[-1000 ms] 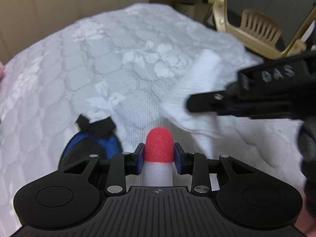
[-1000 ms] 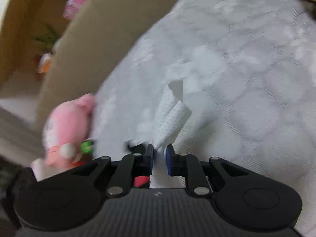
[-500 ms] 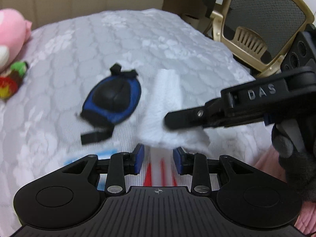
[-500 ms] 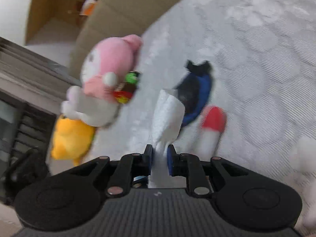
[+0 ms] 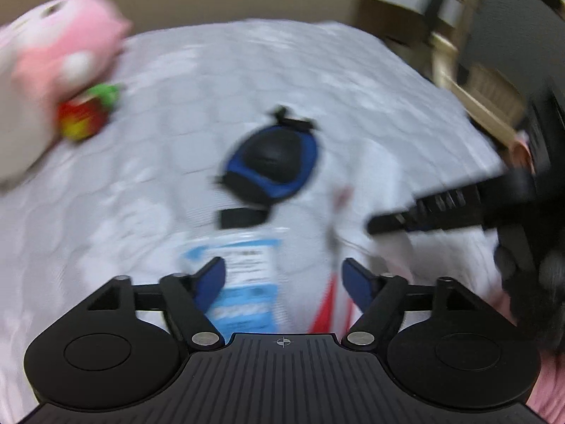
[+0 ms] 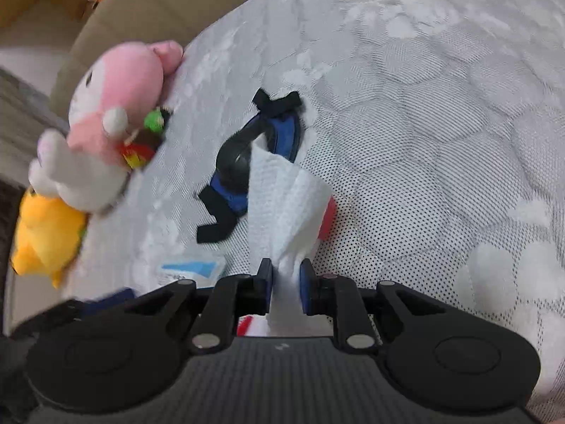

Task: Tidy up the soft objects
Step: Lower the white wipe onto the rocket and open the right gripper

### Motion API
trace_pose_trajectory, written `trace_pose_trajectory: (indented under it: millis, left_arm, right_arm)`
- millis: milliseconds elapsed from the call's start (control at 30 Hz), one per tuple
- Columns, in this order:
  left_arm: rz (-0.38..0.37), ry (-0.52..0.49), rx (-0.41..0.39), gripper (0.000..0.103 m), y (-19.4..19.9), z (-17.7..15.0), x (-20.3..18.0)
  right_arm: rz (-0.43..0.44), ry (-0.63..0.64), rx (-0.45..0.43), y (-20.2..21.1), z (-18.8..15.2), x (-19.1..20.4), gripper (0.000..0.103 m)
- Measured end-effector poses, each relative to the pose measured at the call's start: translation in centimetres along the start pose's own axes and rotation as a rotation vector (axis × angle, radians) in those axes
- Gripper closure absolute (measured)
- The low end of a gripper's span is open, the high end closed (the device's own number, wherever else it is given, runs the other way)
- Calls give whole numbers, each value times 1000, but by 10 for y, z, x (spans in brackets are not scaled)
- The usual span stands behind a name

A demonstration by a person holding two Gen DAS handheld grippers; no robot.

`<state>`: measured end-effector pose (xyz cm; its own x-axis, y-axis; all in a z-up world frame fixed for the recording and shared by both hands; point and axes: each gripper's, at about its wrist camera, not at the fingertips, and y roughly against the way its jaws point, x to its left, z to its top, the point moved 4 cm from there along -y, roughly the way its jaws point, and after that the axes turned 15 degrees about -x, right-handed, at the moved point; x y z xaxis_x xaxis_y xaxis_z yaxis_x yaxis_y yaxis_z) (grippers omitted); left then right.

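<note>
Left fingers [image 5: 215, 275] opening, empty, right fingers [image 6: 306, 284] opening around one white towel [image 6: 282, 205], two plush toys [image 6: 116, 106].

Both cameras ride just behind their tools and look steeply down on the white quilted bed [image 6: 441, 113], close above it. The landmark is the blue-and-black pad [image 5: 272, 166]. The left wrist view, blurred, has the pad straight ahead at centre, with the pink plush [image 5: 60, 53] to its upper left and the right tool [image 5: 388, 224] entering at its right. The right wrist view sees the pad [image 6: 279, 130] ahead and slightly left, partly behind white cloth [image 6: 286, 205]. Both views share pad, plush [image 6: 116, 99] and bed [image 5: 247, 70].
</note>
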<state>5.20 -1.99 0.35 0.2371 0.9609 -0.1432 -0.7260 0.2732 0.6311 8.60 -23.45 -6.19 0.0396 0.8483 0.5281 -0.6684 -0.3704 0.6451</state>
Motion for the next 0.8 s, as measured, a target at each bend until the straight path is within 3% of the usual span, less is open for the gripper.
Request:
trace_pose_trajectory:
  millis: [33,100,167,267,367,433,500,633,733,800]
  left_arm:
    - [40,70,-26,9,6,-1,9]
    - [81,189,-48,9,14,-10,20]
    - [94,256,-47,9,17,-22,23]
    - [162,155,-44,8,15,-33,17]
    - [202,96,-86,3,20,-32,13]
    - [217,75,-102,2,22,-33,9]
    - [233,23,-119,2,26,-36,0]
    - [240,-115,-150,1,37,-40,-24]
    - [286,-154,-147,1,41,-43,-32]
    - [323,-146,-133,1,42,-44,-30]
  right_arm:
    - [-4,29,-6,0,-1,5,77]
    - [-23,94,-24,1,-4,14,54]
    - [-75,194,-74,8,-7,27,46]
    - [-96,309,-184,27,-15,43,37]
    - [-118,378,-308,49,-21,57,19]
    - [-128,401,-374,65,-27,65,17]
    - [-119,365,-370,77,-37,66,11]
    - [-129,221,-322,89,-60,52,10]
    - [-161,145,-303,91,-67,40,10]
    - [-197,170,-312,93,-66,42,10]
